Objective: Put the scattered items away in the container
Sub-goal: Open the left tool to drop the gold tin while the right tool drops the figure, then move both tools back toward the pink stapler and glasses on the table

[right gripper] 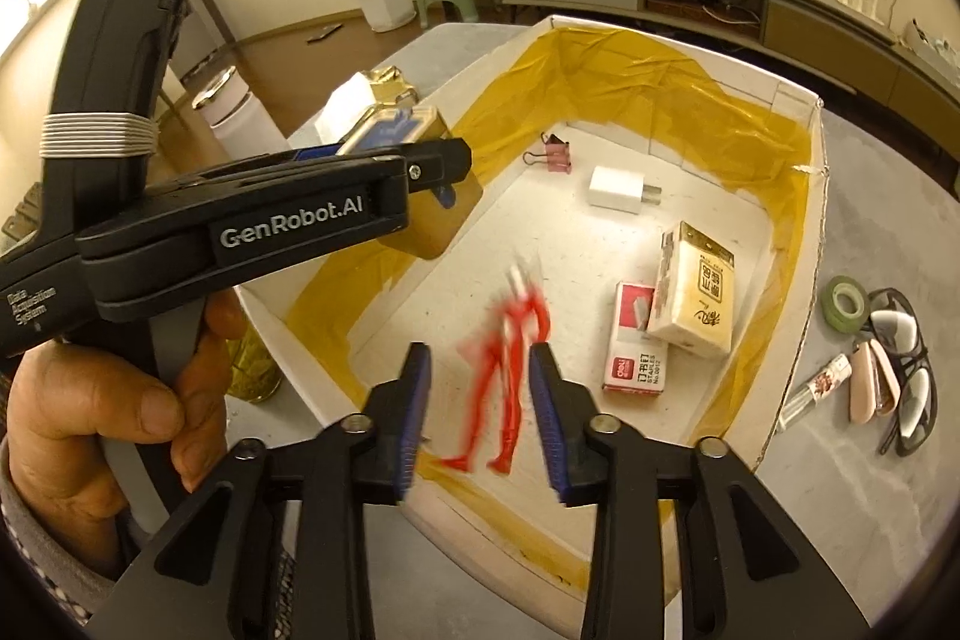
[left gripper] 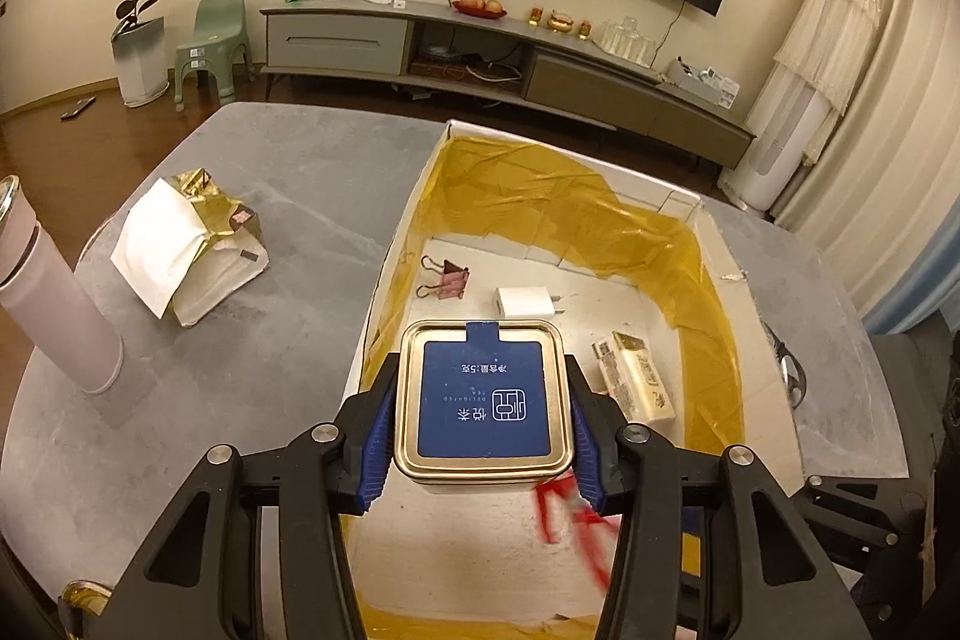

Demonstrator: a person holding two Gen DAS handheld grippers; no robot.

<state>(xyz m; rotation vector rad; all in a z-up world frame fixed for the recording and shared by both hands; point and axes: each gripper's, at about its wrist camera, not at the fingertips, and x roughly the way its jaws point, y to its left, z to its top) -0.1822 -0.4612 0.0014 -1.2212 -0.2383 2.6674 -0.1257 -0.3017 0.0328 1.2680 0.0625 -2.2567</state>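
Observation:
My left gripper point(left gripper: 483, 382) is shut on a gold tin point(left gripper: 483, 394) with a blue label, held above the near left part of the white box point(left gripper: 384, 274) lined with yellow tape. In the right wrist view the same tin point(right gripper: 396, 124) sits in the left gripper point(right gripper: 444, 166) over the box's left wall. My right gripper point(right gripper: 480, 400) is open above the box's near end. A red and white figure point(right gripper: 510, 358), blurred by motion, shows between and beyond its fingers, untouched by the pads. The box point(right gripper: 819, 196) holds a binder clip point(right gripper: 552, 154), charger point(right gripper: 618, 190), tissue pack point(right gripper: 696, 286) and staples box point(right gripper: 636, 346).
On the grey table right of the box lie a green tape roll point(right gripper: 846, 304), glasses point(right gripper: 906, 370), a pink case point(right gripper: 870, 382) and a small bottle point(right gripper: 816, 388). Left of the box stand a pink flask point(left gripper: 54, 292) and a gold-and-white bag point(left gripper: 186, 244). A hand point(right gripper: 120, 412) holds the left gripper.

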